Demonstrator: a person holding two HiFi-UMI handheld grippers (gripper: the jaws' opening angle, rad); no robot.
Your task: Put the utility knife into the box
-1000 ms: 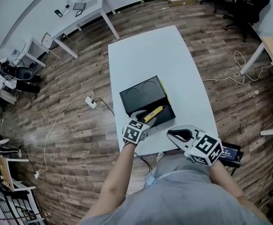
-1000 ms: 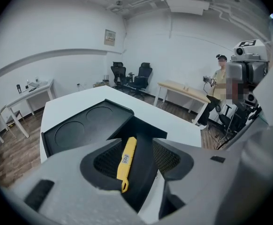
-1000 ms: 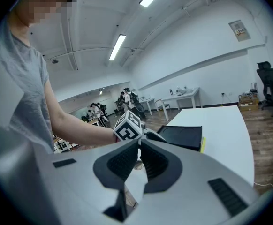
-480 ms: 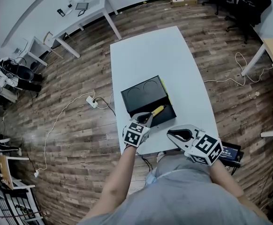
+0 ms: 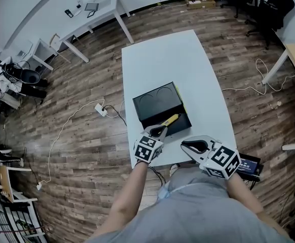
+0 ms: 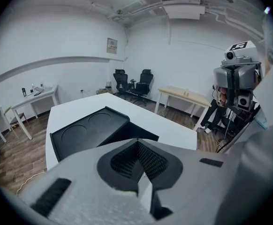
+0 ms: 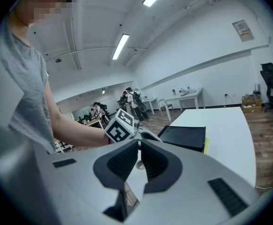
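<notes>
The black box [image 5: 156, 107] lies open on the white table [image 5: 173, 59], its lid with two round dents on the far side. The yellow utility knife [image 5: 169, 120] rests slanted in the box's near compartment. My left gripper [image 5: 158, 131] is just short of the knife's near end, shut and empty; in the left gripper view its jaws [image 6: 137, 161] meet above the box [image 6: 89, 130] and the knife is hidden. My right gripper [image 5: 192, 145] hovers at the table's near edge, shut with nothing in it [image 7: 140, 158].
A yellow strip [image 5: 178, 95] runs along the box's right side. The floor to the left has a power strip [image 5: 100, 110] with cables. A dark device [image 5: 249, 166] sits off the table's near right corner. Desks and office chairs stand further off.
The left gripper's jaws have gone from wide open to shut and it has drawn back slightly toward me. The knife stays in the box. The right gripper has not moved.
</notes>
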